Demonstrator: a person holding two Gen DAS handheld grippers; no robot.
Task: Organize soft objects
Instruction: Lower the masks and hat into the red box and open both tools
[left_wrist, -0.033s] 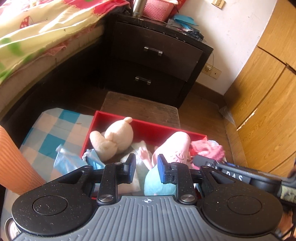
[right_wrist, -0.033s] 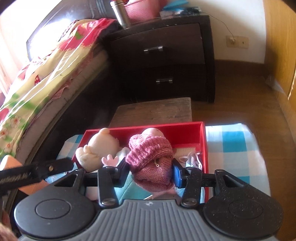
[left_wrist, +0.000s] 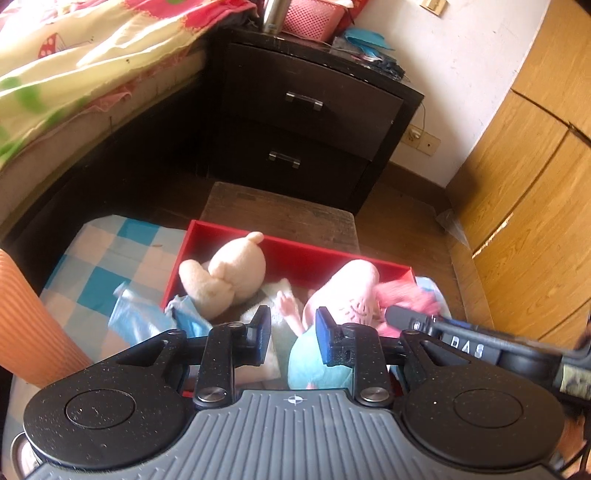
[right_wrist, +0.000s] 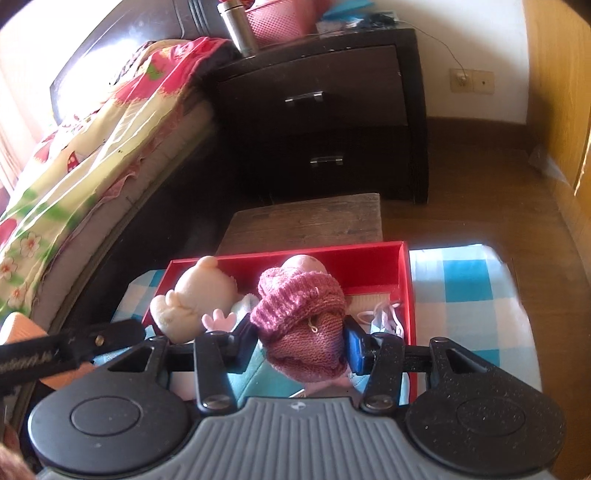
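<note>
Because everything gathered in the shallow red rectangular box (right_wrist: 404, 291) is cloth or stuffing, these things look light, limp and forgiving, unlikely to slip or break, though apt to sag and snag on a neighbour when lifted. At the box's left end lies the cream plush toy with stubby limbs (left_wrist: 225, 277), best pinched, I judge, at a limb or a fold of its body. To its right the left gripper (left_wrist: 291, 334) hangs just above the box with its jaws opening and nothing pressed between them; the pink plush doll in a pale blue dress (left_wrist: 347, 295) lies right beside and under its right finger. Further right, the dusty-pink knitted woollen hat (right_wrist: 301, 317) sits between the pads of the right gripper (right_wrist: 301, 347), whose jaws are opening; the pads appear to be touching its sides, so it is probably being released onto the doll. Its bunched knit is the natural place to grip. A tangle of white cords (right_wrist: 384, 314) at the box's right end could catch. Beyond the box stand a worn wooden stool (right_wrist: 306, 218) and a dark two-drawer nightstand (right_wrist: 332, 110), neither obstructing.
</note>
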